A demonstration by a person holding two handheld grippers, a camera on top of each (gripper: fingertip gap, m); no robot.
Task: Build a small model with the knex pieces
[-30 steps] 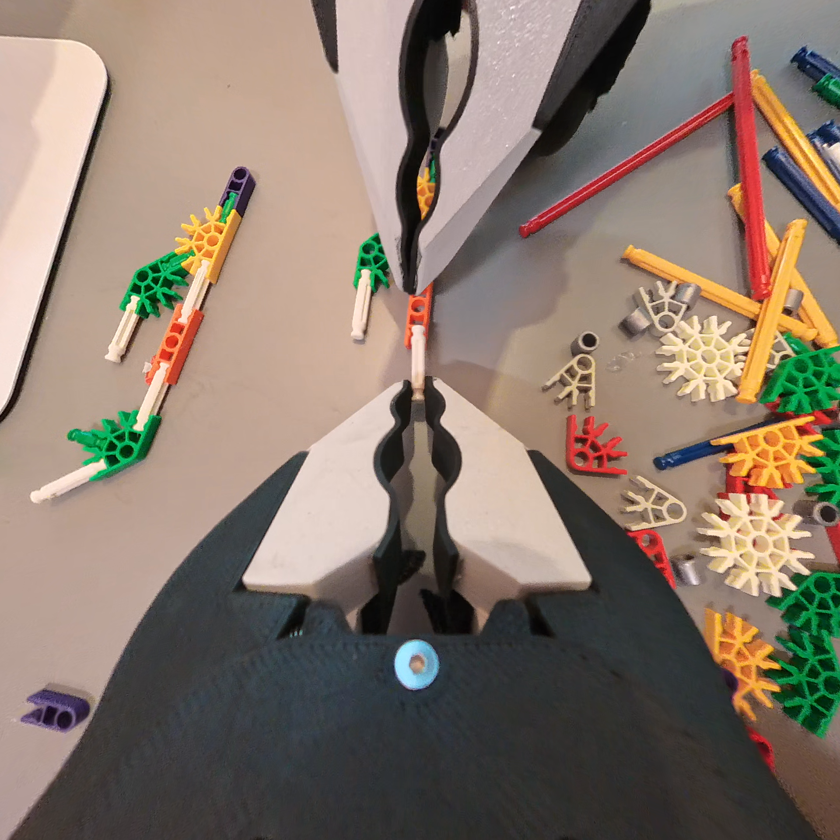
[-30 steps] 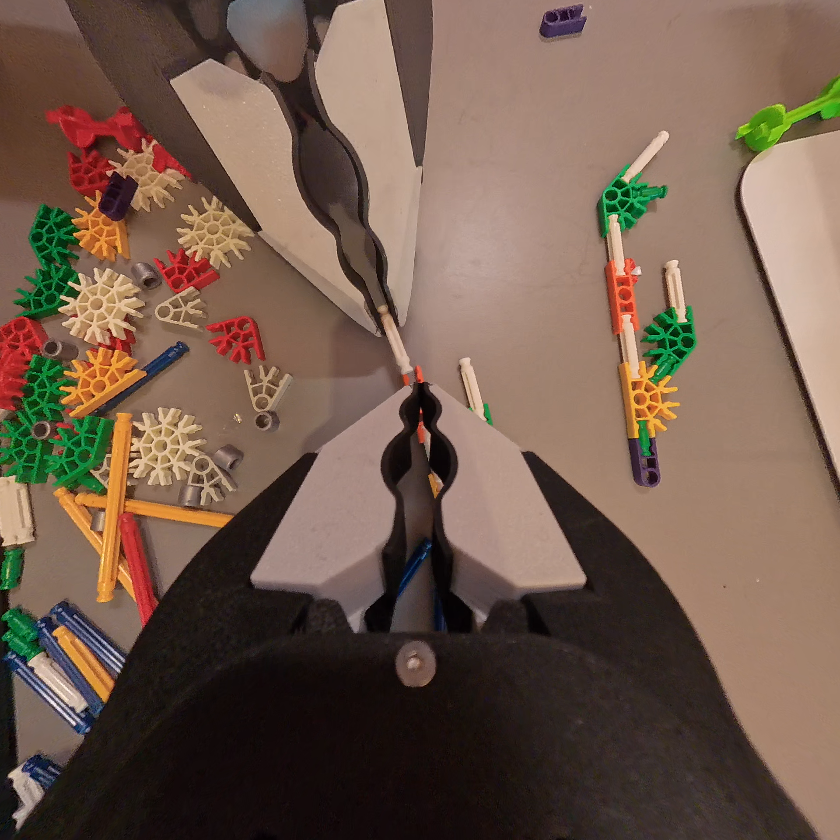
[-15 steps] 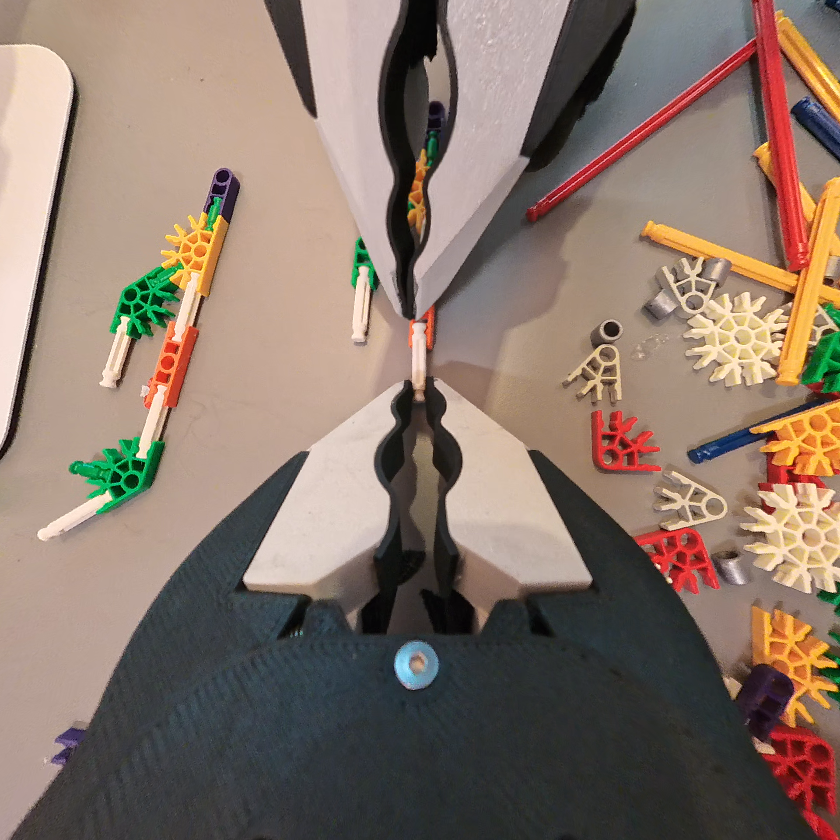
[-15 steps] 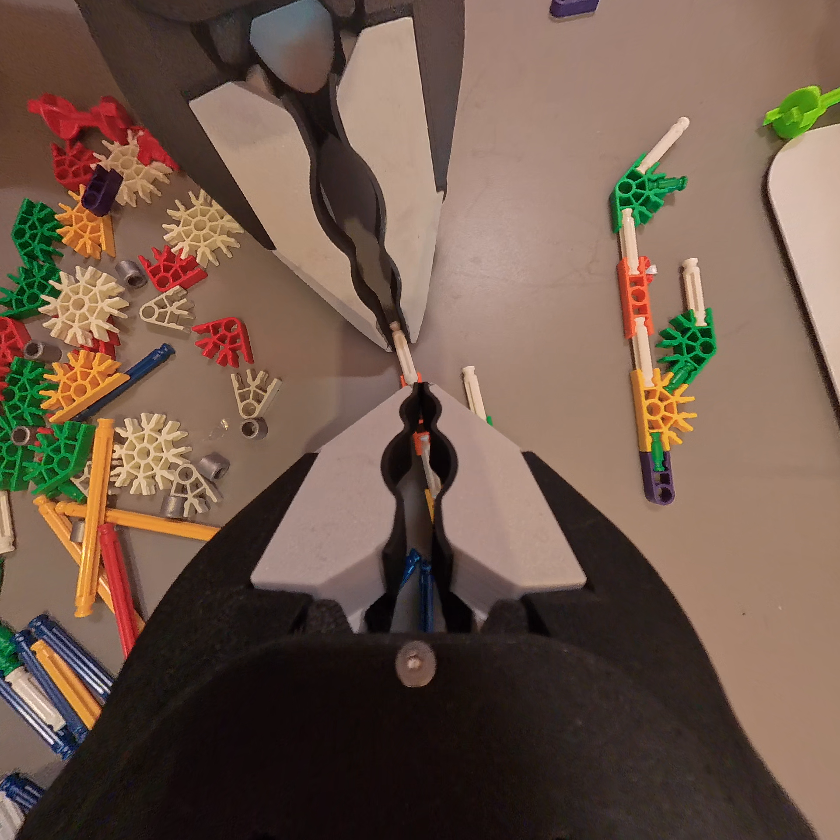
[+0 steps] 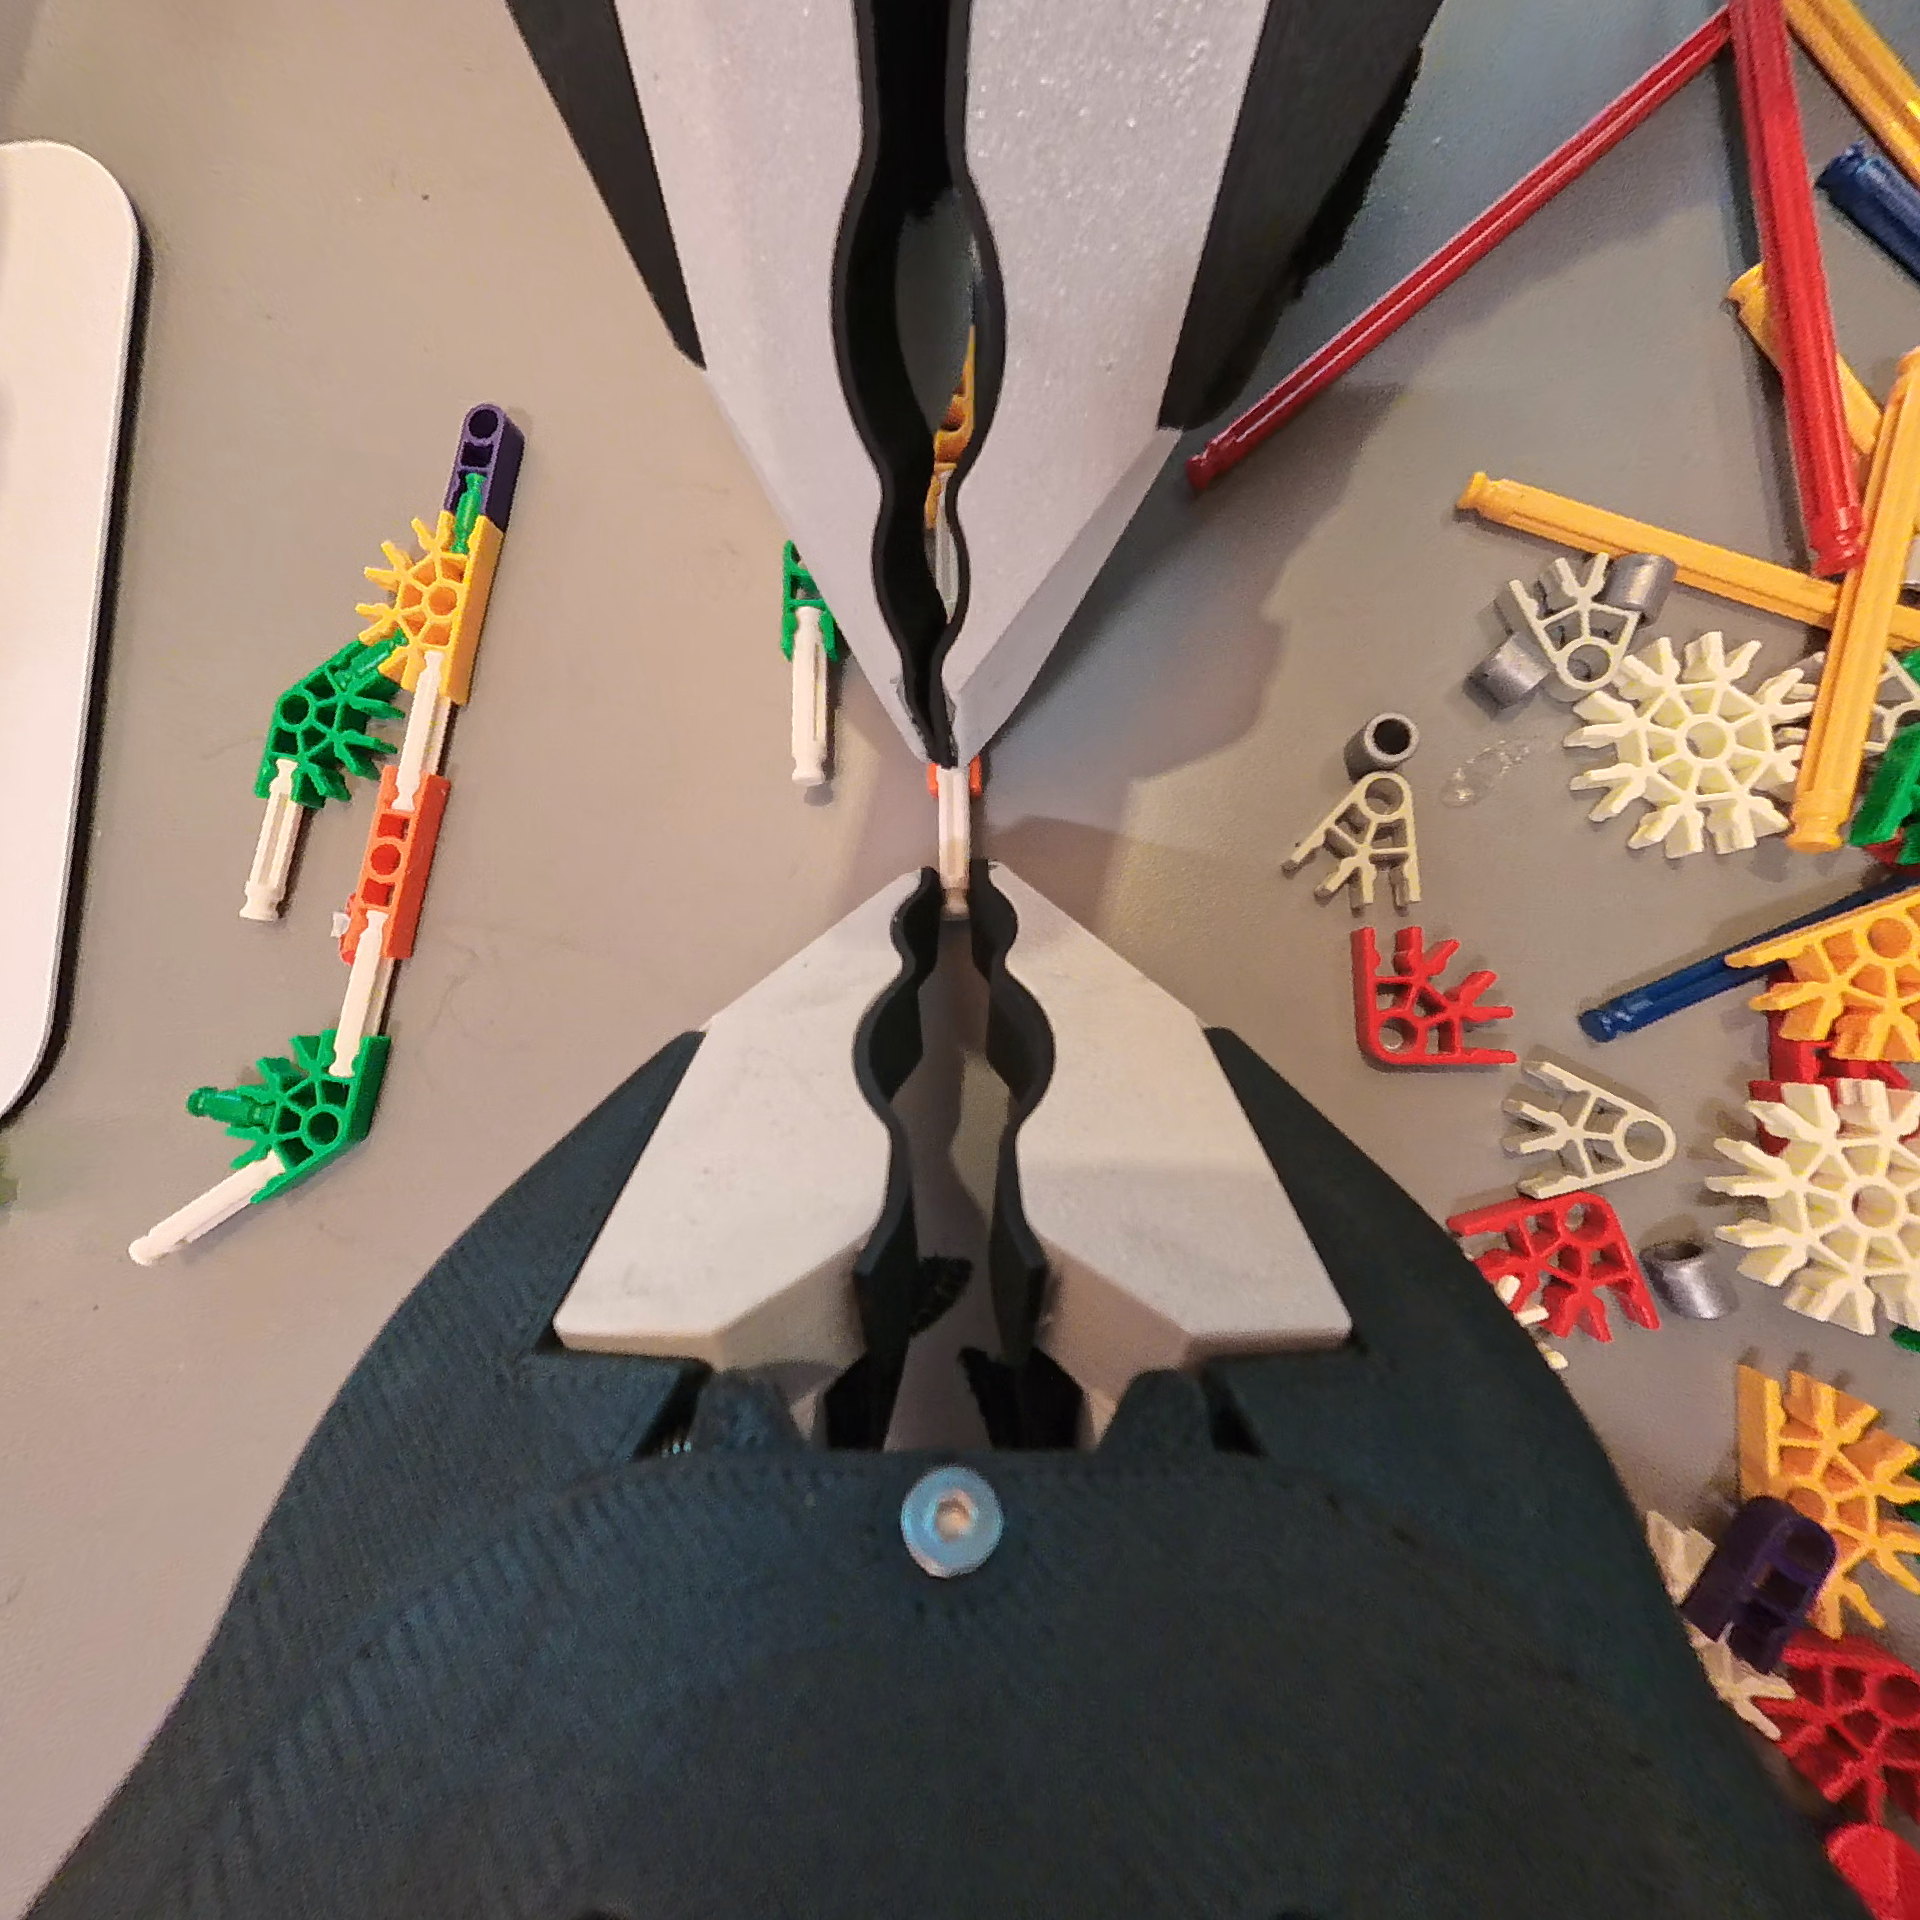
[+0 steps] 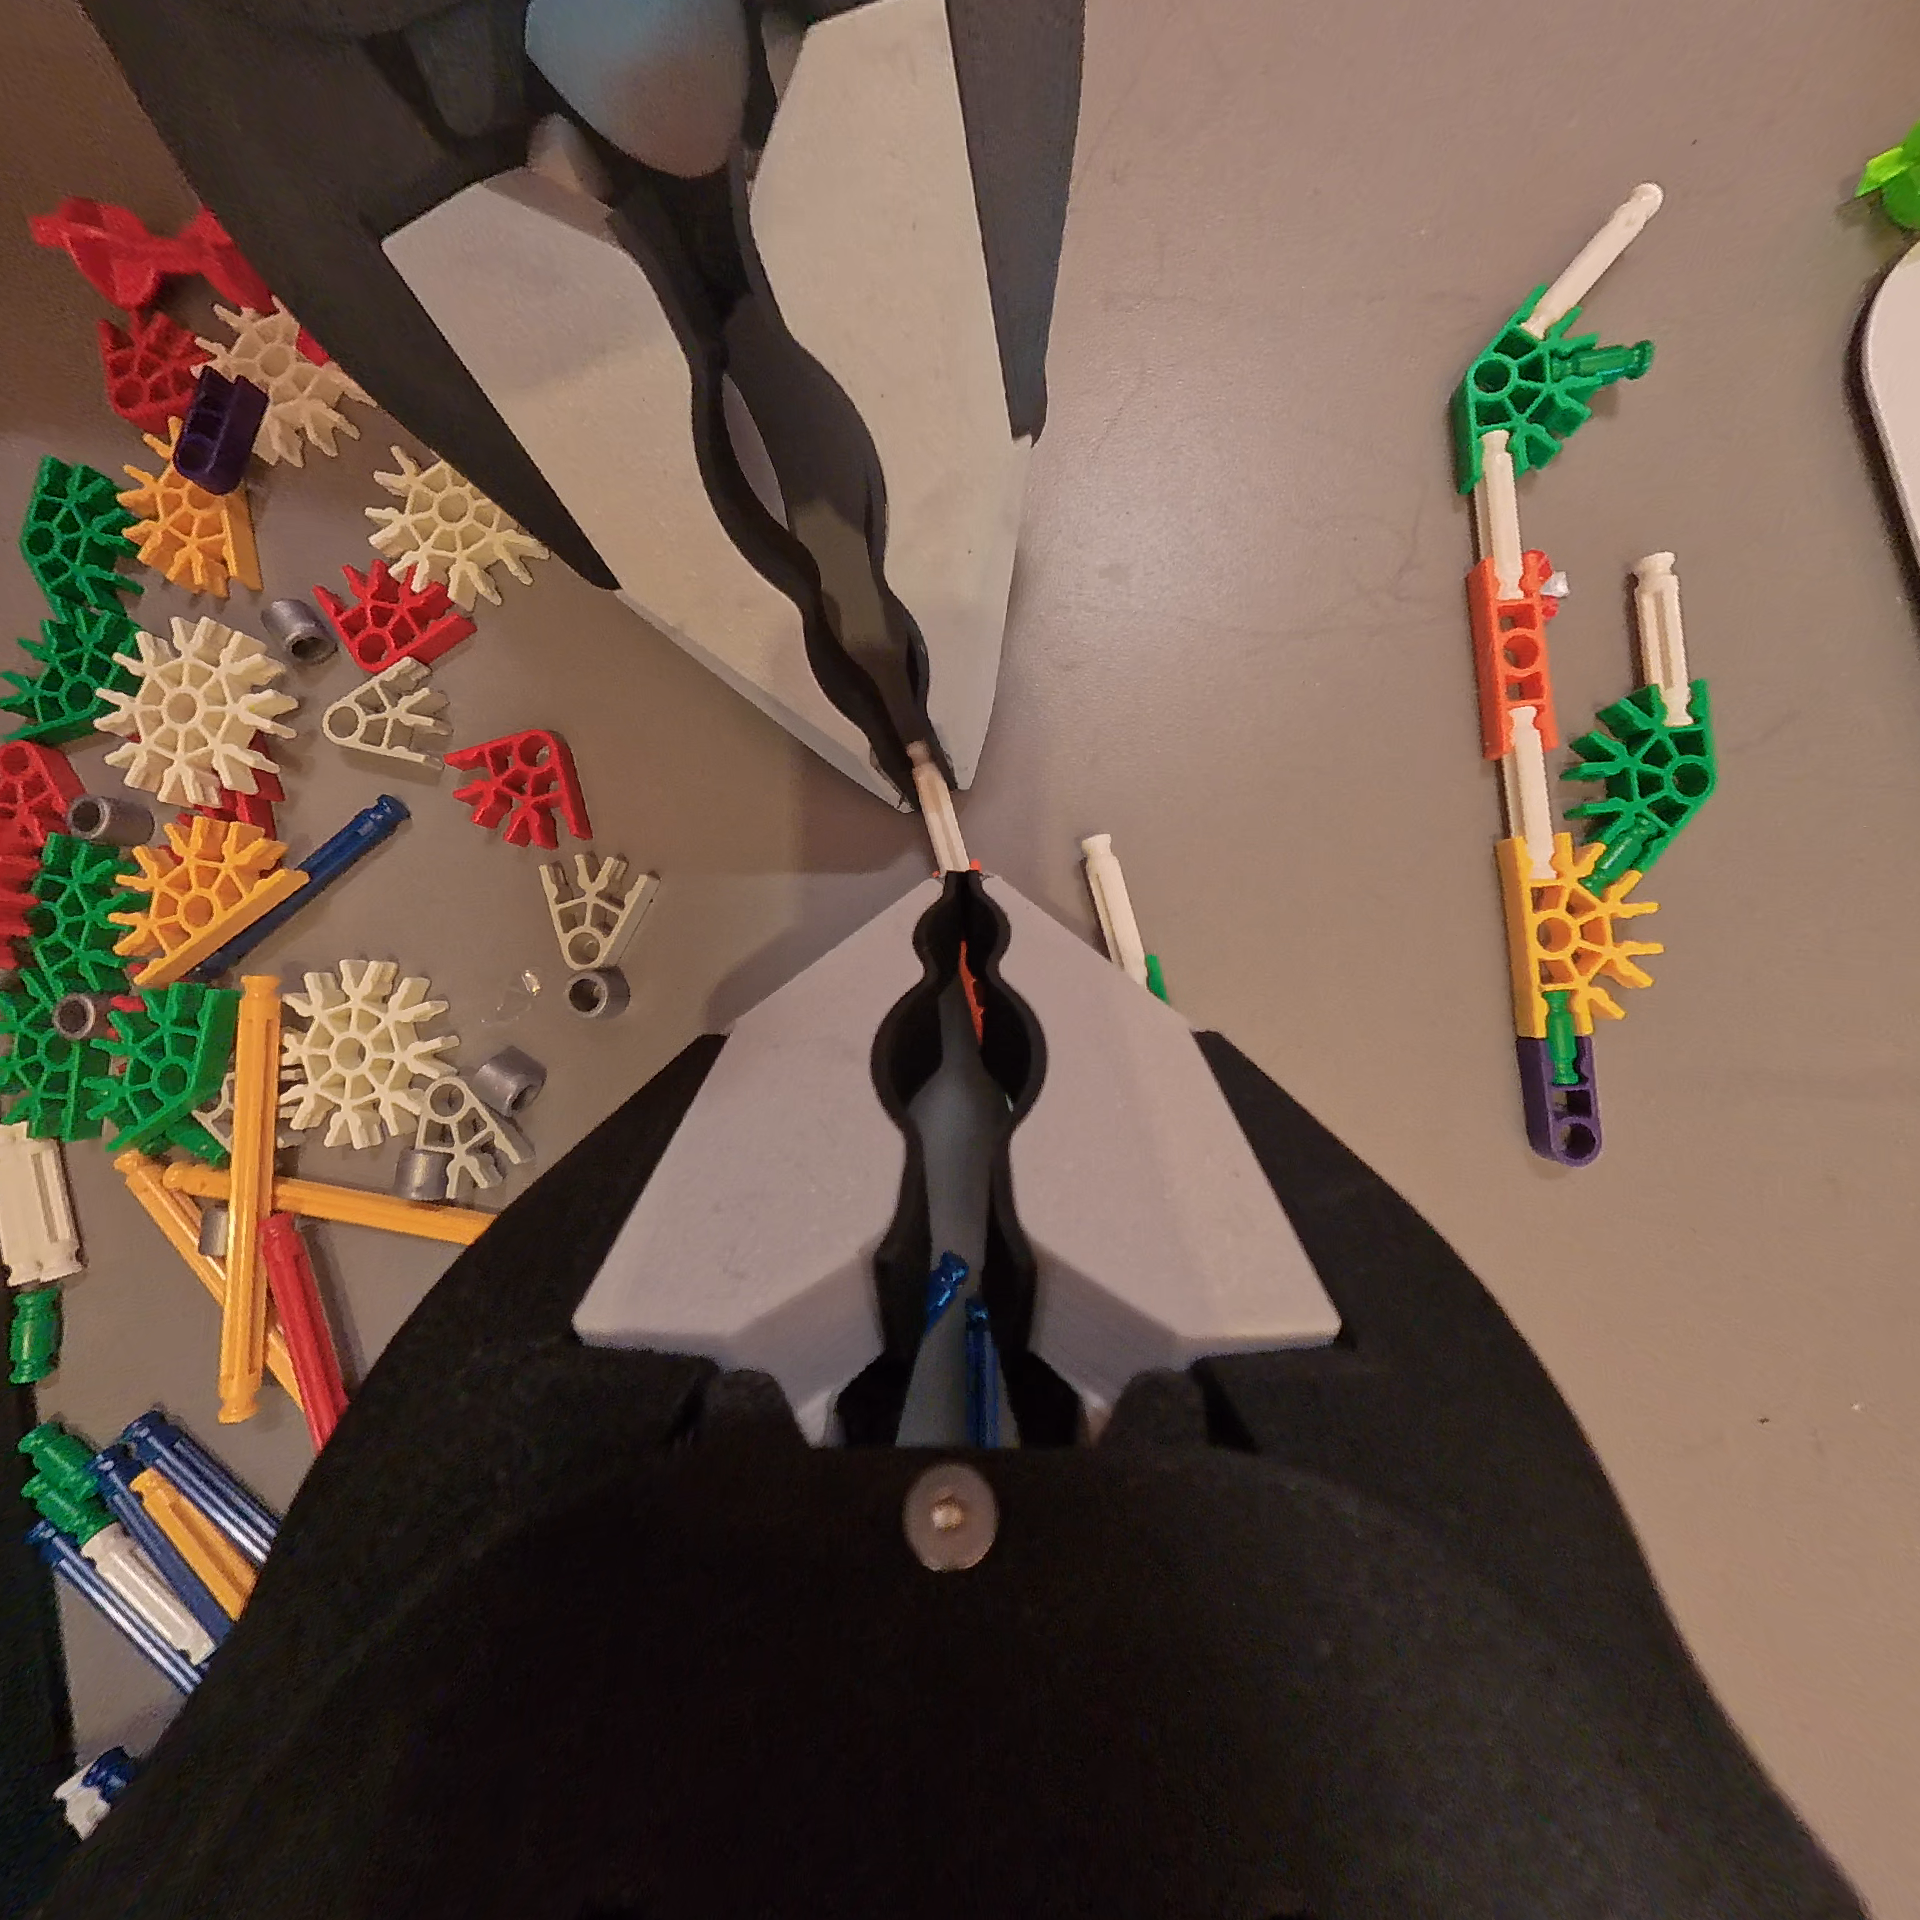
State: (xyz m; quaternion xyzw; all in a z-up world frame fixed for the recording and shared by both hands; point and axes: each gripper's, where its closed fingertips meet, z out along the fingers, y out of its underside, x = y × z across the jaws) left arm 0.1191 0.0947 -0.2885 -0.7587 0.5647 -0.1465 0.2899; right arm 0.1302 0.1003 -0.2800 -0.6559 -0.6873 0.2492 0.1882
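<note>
My left gripper point(image 5: 953, 896) is shut on the end of a short white rod point(image 5: 952, 831). The rod's far end sits in an orange connector point(image 5: 954, 777). My right gripper point(image 5: 940, 740) comes in from the top, tip to tip with the left, and is shut on that connector. A yellow connector point(image 5: 961, 416) shows between its jaws, and a green connector with a white rod point(image 5: 805, 649) sticks out to the side. In the right wrist view, my right gripper point(image 6: 971, 883) holds the orange connector point(image 6: 971, 987). The white rod point(image 6: 940, 821) runs to my left gripper point(image 6: 920, 774).
A built chain of green, orange, yellow and purple pieces point(image 5: 395, 790) lies on the grey table, also in the right wrist view point(image 6: 1538, 727). A pile of loose rods and connectors point(image 5: 1714, 935) lies on the other side point(image 6: 208, 831). A white board point(image 5: 52, 623) lies at the table's edge. The tips of both grippers are at nearly the same place.
The two grippers have come closer together. Less of the orange connector shows between their tips. The white rod stays gripped in the left gripper throughout.
</note>
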